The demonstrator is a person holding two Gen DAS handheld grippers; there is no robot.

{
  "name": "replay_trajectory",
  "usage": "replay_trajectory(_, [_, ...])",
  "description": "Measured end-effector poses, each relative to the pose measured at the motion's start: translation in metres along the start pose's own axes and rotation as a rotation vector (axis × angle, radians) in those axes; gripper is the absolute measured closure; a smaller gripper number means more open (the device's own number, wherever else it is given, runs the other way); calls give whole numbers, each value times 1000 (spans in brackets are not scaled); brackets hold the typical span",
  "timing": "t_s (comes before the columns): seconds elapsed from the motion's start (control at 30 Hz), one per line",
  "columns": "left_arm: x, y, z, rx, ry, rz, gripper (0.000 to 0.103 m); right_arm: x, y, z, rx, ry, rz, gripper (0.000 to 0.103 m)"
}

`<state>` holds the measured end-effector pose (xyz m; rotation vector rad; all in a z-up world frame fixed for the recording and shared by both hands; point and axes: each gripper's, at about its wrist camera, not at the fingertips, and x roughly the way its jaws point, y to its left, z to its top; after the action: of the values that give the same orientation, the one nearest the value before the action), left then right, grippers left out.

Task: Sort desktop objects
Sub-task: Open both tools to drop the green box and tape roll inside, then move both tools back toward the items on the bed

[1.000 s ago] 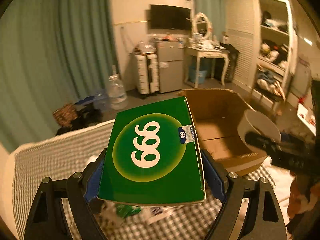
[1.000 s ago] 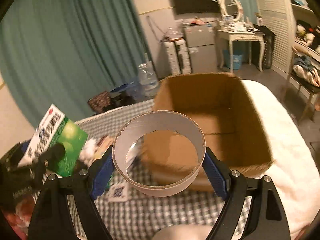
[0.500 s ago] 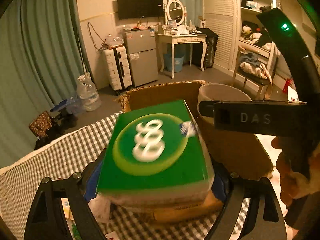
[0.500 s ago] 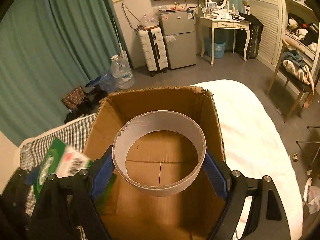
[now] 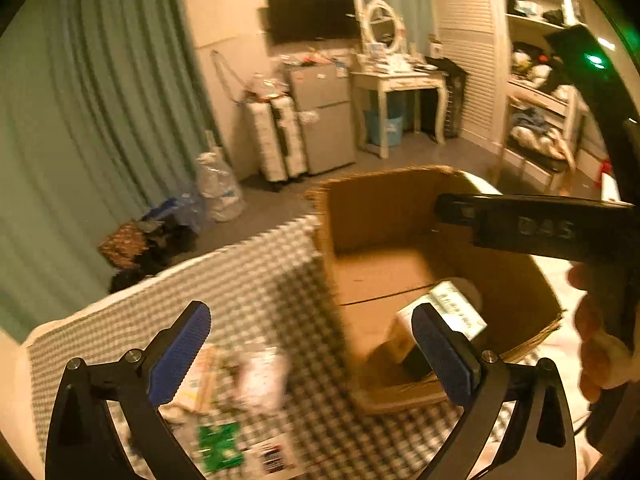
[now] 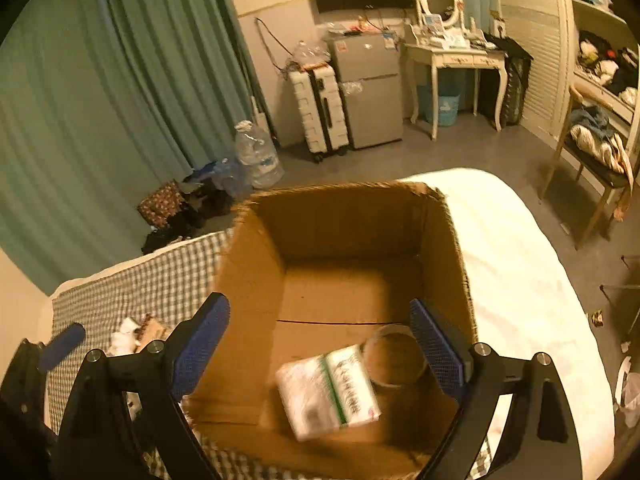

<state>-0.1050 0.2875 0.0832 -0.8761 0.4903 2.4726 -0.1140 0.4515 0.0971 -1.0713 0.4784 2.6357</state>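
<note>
Fingers (image 6: 202,340) of right gripper (image 6: 320,338) spread wide, just opening, empty, above open cardboard box (image 6: 256,264). Left gripper (image 5: 308,344) likewise just opening, nothing between jaws, beside box over checked cloth (image 5: 256,280). Inside box: green-and-white carton (image 6: 330,390) tilted, touching cardboard ring (image 6: 396,360).

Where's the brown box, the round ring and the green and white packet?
cardboard box (image 6: 256,280): right wrist view, its left inner wall.
ring (image 6: 396,360): right wrist view, its round middle.
packet (image 6: 328,392): right wrist view, its white face.
</note>
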Motion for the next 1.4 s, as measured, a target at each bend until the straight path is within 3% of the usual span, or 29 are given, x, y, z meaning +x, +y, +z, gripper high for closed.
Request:
replay_trajectory(0.13, [-26, 36, -12, -45, -8, 118, 0, -15, 32, -7, -55, -35, 12, 12])
replay_trajectory(0.47, [-63, 133, -55, -212, 1, 248, 0, -21, 119, -45, -180, -51, 92, 11])
replay_trajectory(0.87, [-29, 220, -136, -324, 99, 365, 0, 23, 198, -114, -332, 1, 129, 11])
replay_trajectory(1.17, [20, 254, -212, -426, 161, 343, 0, 85, 227, -159, -315, 94, 158, 11])
replay_trajectory(1.4, [36, 234, -231, -434, 42, 209, 0, 117, 223, -176, -327, 82, 61, 11])
